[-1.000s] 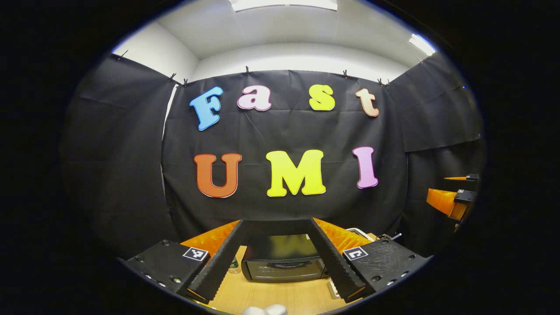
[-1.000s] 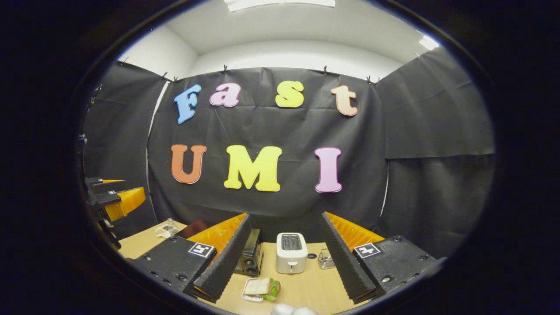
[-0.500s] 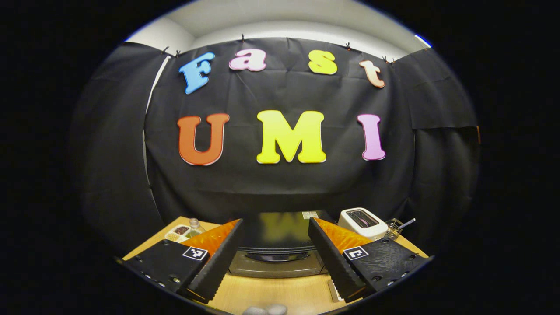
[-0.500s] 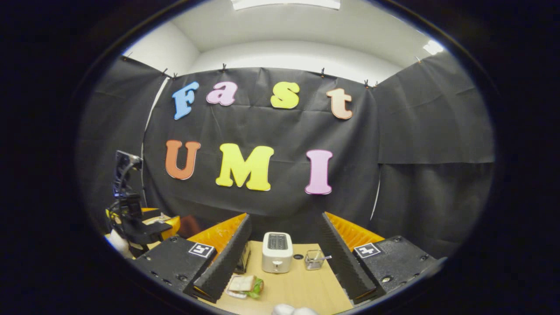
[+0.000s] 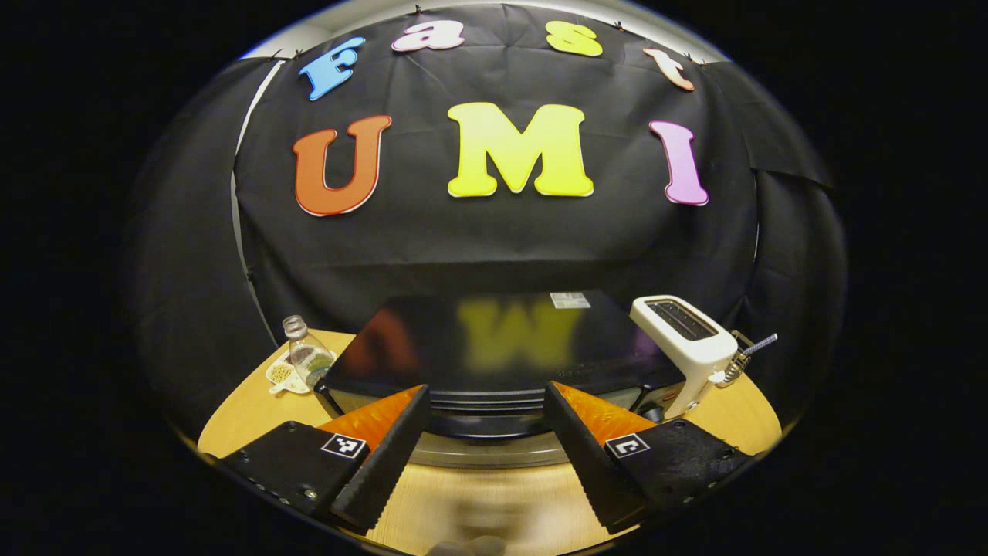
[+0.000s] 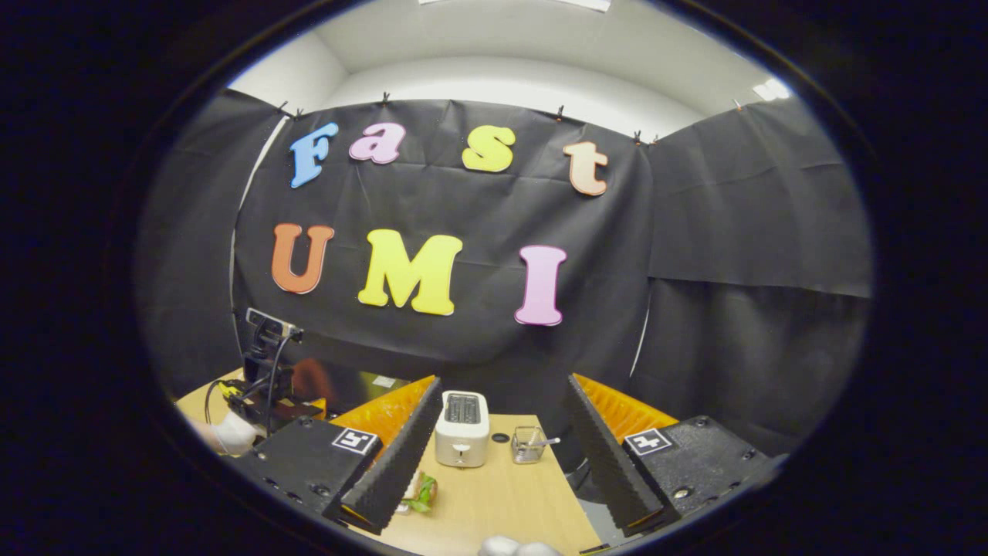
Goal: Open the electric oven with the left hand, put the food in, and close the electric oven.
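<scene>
The black electric oven (image 5: 494, 340) stands straight ahead in the left gripper view, with a glossy top and its door shut. My left gripper (image 5: 486, 394) is open just in front of the oven's upper front edge, one finger to each side of the curved door handle (image 5: 486, 423). In the right gripper view the food, a sandwich with green lettuce (image 6: 422, 491), lies on the table, half hidden behind one finger. My right gripper (image 6: 503, 384) is open and holds nothing. The left gripper (image 6: 266, 386) and a gloved hand (image 6: 228, 432) show at the left, by the oven's top (image 6: 359, 384).
A white toaster (image 5: 683, 344) stands right of the oven, with a small wire holder (image 5: 745, 351) beyond it. A glass bottle (image 5: 305, 354) and a small dish (image 5: 279, 374) sit left of the oven. The wooden table (image 6: 502, 502) also carries a small glass cup (image 6: 526, 444).
The left gripper has moved forward and down, so the oven now looms close between its fingers. The right gripper view has shifted right, and the sandwich has slid partly behind its finger.
</scene>
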Demonstrator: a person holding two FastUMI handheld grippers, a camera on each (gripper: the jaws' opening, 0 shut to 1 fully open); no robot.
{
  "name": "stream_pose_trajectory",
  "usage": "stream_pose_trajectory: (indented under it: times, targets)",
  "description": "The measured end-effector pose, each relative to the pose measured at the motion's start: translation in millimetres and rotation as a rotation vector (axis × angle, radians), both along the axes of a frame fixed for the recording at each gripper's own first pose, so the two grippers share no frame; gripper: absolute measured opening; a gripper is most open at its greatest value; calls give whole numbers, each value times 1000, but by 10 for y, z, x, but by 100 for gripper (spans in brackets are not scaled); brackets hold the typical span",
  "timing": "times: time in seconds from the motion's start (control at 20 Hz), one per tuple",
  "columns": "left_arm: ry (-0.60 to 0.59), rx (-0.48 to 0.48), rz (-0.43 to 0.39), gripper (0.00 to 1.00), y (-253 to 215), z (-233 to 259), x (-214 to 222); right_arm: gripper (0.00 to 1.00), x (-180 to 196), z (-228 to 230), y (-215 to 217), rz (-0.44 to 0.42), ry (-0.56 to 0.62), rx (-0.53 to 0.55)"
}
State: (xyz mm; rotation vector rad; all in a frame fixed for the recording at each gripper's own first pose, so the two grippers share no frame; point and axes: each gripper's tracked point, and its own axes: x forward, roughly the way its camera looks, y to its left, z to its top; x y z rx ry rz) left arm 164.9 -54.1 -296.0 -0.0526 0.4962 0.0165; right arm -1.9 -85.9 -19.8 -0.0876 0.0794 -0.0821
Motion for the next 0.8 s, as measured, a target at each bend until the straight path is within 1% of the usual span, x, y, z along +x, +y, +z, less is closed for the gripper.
stream_pose_trajectory:
  times: [0.05,0.1,0.15,0.2,0.25,0.45,0.55,0.6,0.65,0.7,0.75,0.8]
  targets:
    - [-13,0,2,98,5,12,-14,100,-3,6,5,-2,-3,-3]
    - [-34,11,-10,100,6,-13,40,100,-1,-7,7,-2,-1,-6]
    - [-16,5,-10,98,15,-16,0,100,-3,-18,15,0,1,-8]
    - [-33,3,-11,100,12,24,25,100,-10,-21,23,1,2,-6]
    - [-10,-4,-10,99,21,-21,0,100,-9,-22,21,-2,2,-3]
    - [10,-17,-10,100,49,-10,-76,100,-20,-57,31,-1,8,19]
    - [17,-64,-18,100,20,-65,-159,100,-26,-91,36,-1,13,18]
    - [115,-73,-8,100,28,-310,-331,100,-36,-115,58,4,15,20]
    - [212,-100,-4,97,6,-595,-519,100,-42,-128,84,9,16,21]
    - [267,-165,-11,87,-43,-742,-662,100,-49,-133,83,12,16,18]
    - [239,-254,-17,95,-128,-758,-702,100,-66,-120,96,15,11,13]
    - [196,-265,2,81,-97,-674,-684,95,-67,-106,99,18,4,11]
